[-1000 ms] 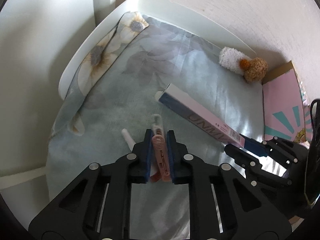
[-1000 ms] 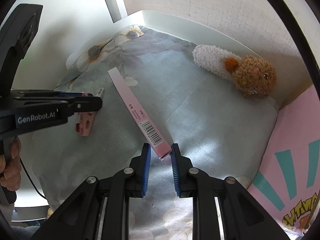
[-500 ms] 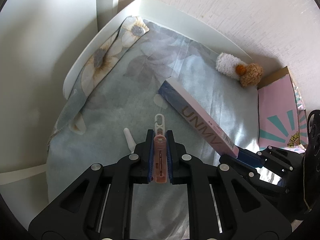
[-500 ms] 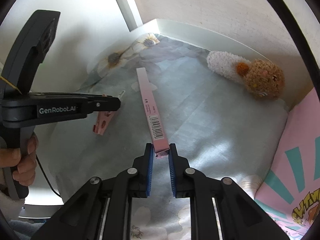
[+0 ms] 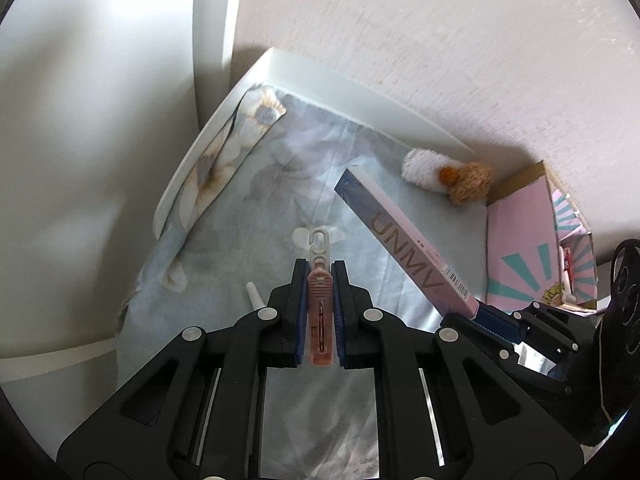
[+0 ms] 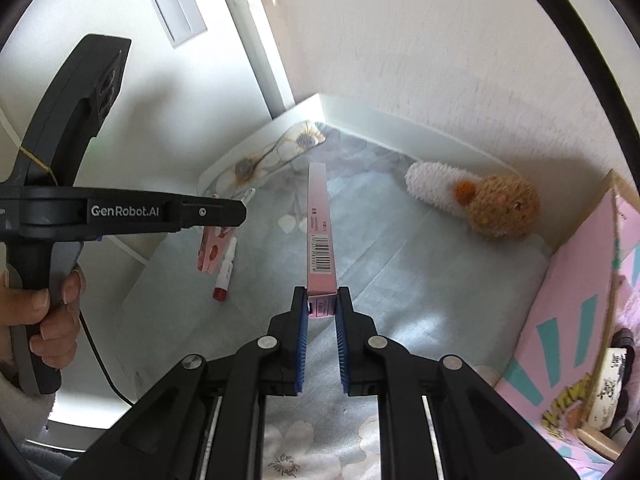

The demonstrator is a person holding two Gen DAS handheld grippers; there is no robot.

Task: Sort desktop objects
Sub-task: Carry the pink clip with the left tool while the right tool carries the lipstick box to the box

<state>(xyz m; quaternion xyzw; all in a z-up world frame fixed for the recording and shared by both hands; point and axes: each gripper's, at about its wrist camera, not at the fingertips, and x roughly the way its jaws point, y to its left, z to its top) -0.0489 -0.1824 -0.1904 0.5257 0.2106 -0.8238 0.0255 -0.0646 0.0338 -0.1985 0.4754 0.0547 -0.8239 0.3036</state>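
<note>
Pink clip with white hook, pink and blue long box with barcode, pale blue floral cloth, tan and white plush toy, pink and teal striped carton

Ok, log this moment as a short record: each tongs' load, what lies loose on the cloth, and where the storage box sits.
left tongs: shut on pink clothes peg
right tongs: shut on one end of the long pink box
loose on cloth: plush toy, small red-capped tube
storage box: pink cardboard, at the cloth's right edge
</note>
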